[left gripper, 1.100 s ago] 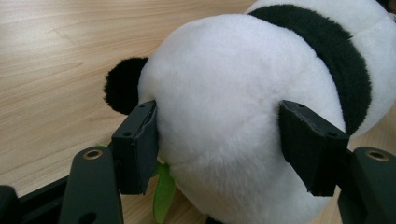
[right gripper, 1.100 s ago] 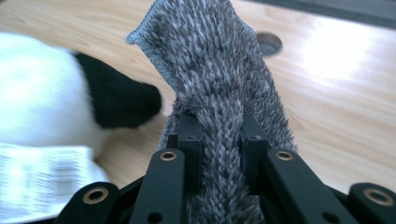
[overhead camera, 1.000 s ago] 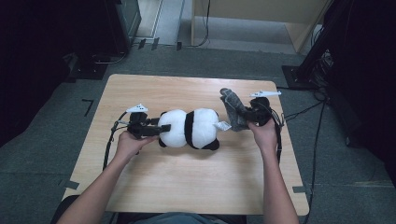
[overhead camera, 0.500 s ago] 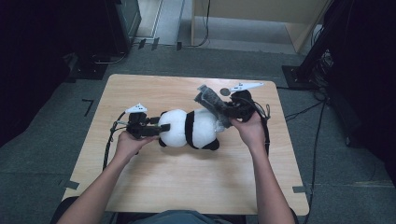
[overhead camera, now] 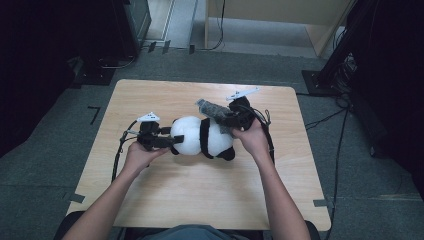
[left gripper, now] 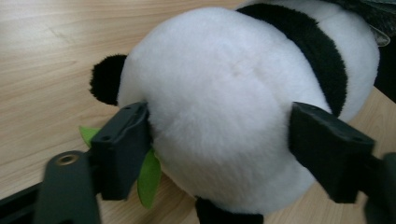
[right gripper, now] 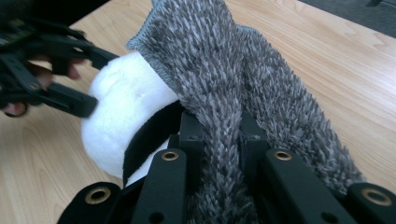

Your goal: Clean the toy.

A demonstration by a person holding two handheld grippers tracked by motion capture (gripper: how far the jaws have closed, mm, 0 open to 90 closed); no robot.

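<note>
One plush panda on the surface. Left tongs just widened around its head, and right tongs pinch one grey fuzzy cloth.

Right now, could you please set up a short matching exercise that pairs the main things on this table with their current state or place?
Things:
1. plush panda
2. grey fuzzy cloth
3. left gripper
4. green leaf

States or places:
A. clamped between shut black jaws
B. lying on its side on the wooden table
C. tucked under the white fur beside one jaw
D. jaws set either side of the white round end, having just been opening

Pairs: 1-B, 2-A, 3-D, 4-C
</note>
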